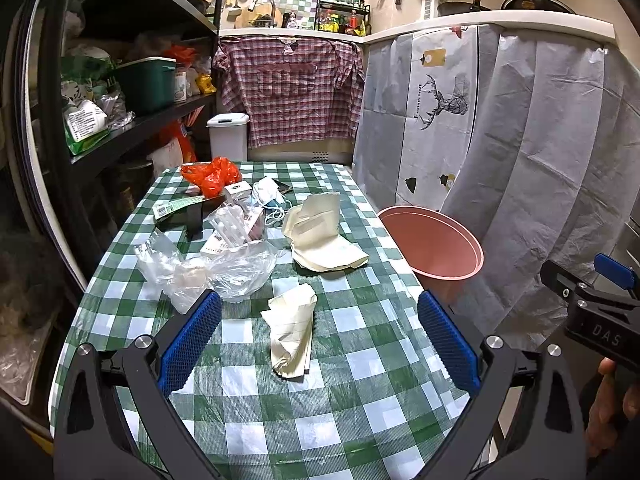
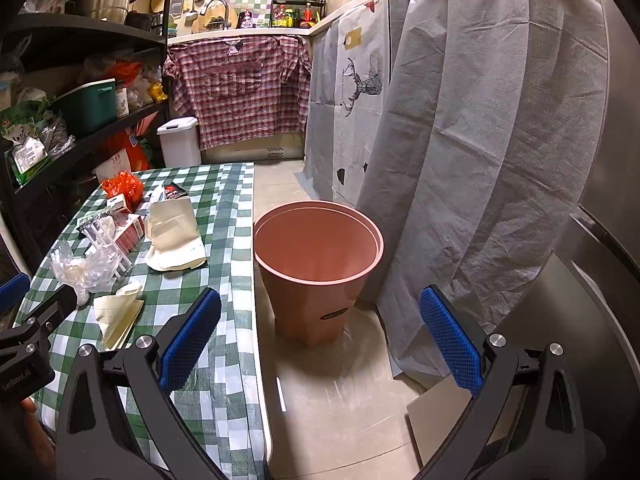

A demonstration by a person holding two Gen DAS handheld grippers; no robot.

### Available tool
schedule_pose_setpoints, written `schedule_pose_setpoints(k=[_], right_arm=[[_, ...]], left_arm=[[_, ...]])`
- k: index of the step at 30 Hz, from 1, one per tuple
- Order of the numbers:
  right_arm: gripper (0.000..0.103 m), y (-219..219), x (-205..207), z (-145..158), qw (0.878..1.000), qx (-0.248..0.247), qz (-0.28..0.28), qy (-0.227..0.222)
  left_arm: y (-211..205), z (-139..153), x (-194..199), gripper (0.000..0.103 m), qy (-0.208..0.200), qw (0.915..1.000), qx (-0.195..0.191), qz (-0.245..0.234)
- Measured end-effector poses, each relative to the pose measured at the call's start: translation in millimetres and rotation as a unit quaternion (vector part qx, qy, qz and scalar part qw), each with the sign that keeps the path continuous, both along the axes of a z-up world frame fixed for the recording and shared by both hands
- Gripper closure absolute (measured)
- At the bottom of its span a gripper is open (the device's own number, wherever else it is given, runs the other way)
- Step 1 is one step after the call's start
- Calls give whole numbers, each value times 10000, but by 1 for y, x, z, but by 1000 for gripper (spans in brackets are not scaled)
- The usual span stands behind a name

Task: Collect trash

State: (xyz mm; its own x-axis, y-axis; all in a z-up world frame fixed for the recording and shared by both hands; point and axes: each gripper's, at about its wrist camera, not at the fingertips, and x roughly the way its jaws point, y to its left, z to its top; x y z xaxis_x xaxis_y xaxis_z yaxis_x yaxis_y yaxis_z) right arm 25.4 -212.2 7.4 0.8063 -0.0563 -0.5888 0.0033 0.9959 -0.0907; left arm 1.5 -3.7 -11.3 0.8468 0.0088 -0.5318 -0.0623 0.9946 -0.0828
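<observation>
Trash lies on the green checked table (image 1: 360, 360): a crumpled cream paper (image 1: 292, 332) nearest me, a larger cream paper bag (image 1: 320, 236), clear plastic bags (image 1: 208, 268), a face mask (image 1: 268, 196), small boxes and an orange plastic bag (image 1: 210, 174). My left gripper (image 1: 320, 340) is open and empty, hovering with the near cream paper between its fingers' line. A pink bin (image 2: 316, 264) stands on the floor right of the table; it also shows in the left wrist view (image 1: 436, 244). My right gripper (image 2: 320, 344) is open and empty, off the table's edge, facing the bin.
Black shelves (image 1: 132, 120) with bags and a green box line the left. A white lidded bin (image 1: 228, 136) and a plaid cloth stand beyond the table. Grey curtains (image 2: 460, 140) cover the counter on the right. A flat board (image 2: 440, 412) lies on the floor.
</observation>
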Motion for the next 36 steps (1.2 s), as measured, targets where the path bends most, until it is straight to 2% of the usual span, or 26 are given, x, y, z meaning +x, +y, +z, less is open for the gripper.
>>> schedule_pose_setpoints(k=[36], right_arm=[[5, 1, -2, 6, 10000, -36, -21, -88]], left_arm=[[-2, 1, 0, 8, -11, 10000, 11, -5]])
